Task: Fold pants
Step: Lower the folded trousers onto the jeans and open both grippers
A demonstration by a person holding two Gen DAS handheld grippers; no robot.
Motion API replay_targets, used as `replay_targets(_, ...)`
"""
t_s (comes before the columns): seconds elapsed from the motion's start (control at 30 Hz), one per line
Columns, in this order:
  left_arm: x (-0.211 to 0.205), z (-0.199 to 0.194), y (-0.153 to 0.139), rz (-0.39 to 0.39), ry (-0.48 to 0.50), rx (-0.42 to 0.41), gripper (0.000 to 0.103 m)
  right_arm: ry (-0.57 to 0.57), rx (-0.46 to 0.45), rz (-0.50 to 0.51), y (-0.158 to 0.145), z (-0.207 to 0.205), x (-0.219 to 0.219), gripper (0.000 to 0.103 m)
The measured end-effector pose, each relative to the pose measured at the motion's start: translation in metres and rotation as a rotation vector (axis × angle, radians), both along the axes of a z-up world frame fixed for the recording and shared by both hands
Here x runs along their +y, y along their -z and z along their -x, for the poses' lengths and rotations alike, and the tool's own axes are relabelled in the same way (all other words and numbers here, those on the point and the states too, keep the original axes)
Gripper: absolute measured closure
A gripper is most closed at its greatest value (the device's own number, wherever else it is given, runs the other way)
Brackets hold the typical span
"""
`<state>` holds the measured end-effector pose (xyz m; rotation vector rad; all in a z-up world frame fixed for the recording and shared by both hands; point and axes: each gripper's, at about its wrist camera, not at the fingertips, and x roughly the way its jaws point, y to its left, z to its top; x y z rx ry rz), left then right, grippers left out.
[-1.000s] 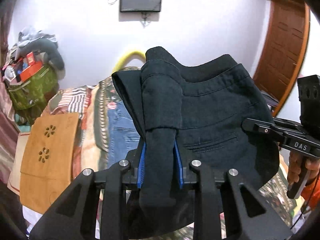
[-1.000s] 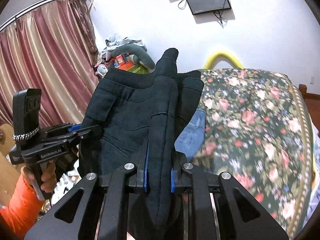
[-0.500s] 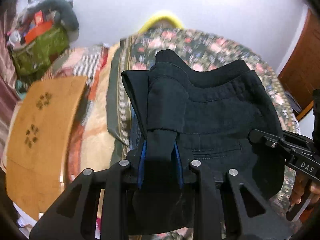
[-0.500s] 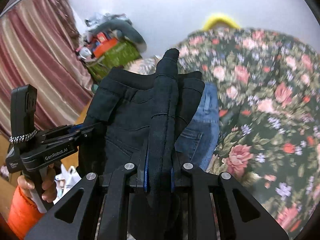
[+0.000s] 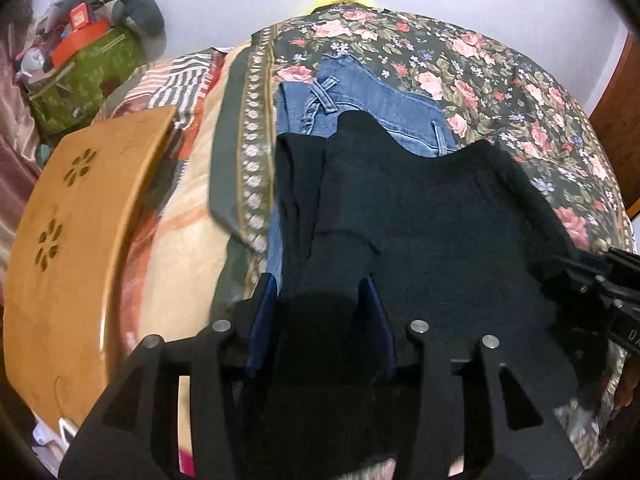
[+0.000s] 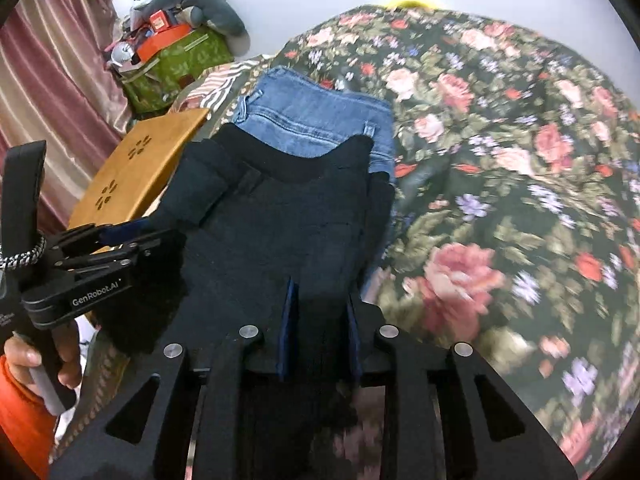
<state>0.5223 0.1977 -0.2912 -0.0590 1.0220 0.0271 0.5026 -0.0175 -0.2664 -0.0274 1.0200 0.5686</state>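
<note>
Two grippers have the dark navy folded cotton pants (image 5: 432,224) by the near edge, one at each corner: your left gripper (image 5: 320,316) has its blue pads parted only as far as the bunched cloth between them, and your right gripper (image 6: 318,320) is closed the same way on the opposite corner. You hold the pants low over the floral bedspread (image 6: 500,160), their far waistband edge overlapping the folded blue denim jeans (image 5: 360,100) that lie flat beyond. Expect soft, limp, fairly thick fabric that sags between your two grips, light enough to carry but prone to slump if one side goes slack; thick corner bundles look like the safest hold, since a single layer would likely slip. Watch the bed's left edge, where the orange wooden board with flower cut-outs (image 5: 80,220) sits close; open room lies to your right across the flowered cover
</note>
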Motion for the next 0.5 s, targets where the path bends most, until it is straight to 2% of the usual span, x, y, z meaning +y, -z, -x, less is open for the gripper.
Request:
replay_targets(0.1,0.001,0.022,-0.026,0.017,-0.001,-0.020,0.058,-0.001,-0.045,-0.020,-0.024,0.019,-0.012,0.080)
replay_targets(0.17,-0.004,0.039,-0.048,-0.002,0.007,-0.059,0.058,-0.004,-0.085,-0.054,-0.043,0.029,-0.018,0.080)
replay_targets(0.27,-0.018,0.077,-0.095,-0.047,0.034,-0.150,0.058,-0.008,-0.166,-0.112,-0.084,0.058,-0.032,0.080)
replay_targets(0.5,-0.056,0.192,-0.217,-0.062,0.090,-0.429,0.058,-0.018,-0.428,-0.237,-0.192,0.155,-0.064,0.080)
